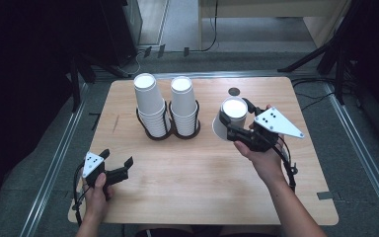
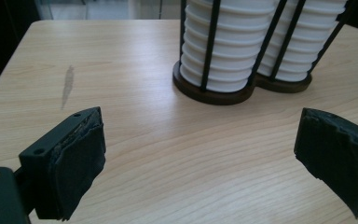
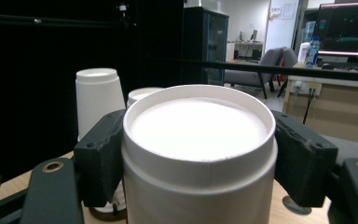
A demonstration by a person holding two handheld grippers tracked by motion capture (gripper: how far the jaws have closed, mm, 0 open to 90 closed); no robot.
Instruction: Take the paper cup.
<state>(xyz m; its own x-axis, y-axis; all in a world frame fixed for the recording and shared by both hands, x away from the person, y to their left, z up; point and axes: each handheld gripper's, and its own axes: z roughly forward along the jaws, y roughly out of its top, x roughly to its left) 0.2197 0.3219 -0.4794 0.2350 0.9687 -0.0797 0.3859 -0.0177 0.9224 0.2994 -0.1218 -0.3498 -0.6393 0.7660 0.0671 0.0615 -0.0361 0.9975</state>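
Right tool (image 1: 233, 124): I have it clamped on one white paper cup (image 1: 230, 118), upside down, one pad on each side of the wall just under the closed base; in the right gripper view that cup (image 3: 198, 154) sits squarely between my two black pads.
Left tool (image 1: 116, 165): jaws spread wide and holding nothing, resting low at the near left corner of the bench (image 1: 187, 177); in the left gripper view there is bare wood between the pads.
Cup position: right of the two stacks, above the right half of the bench; whether its rim has reached the wood I cannot tell.
Stacks: two columns of inverted paper cups (image 1: 150, 106) standing in a dark double wire holder (image 1: 169, 129) at the far middle of the bench, the left column leaning slightly.
Handling, as I judge it: the cup is very light and thin-walled, so it crushes or goes oval under a hard squeeze, and the smooth coated wall can slip.
Where to hold: near the base ring, where the wall is stiffest, which is where I have it; the open rim end would buckle.
Risk: tilting it in a loose grip would let it slide out.
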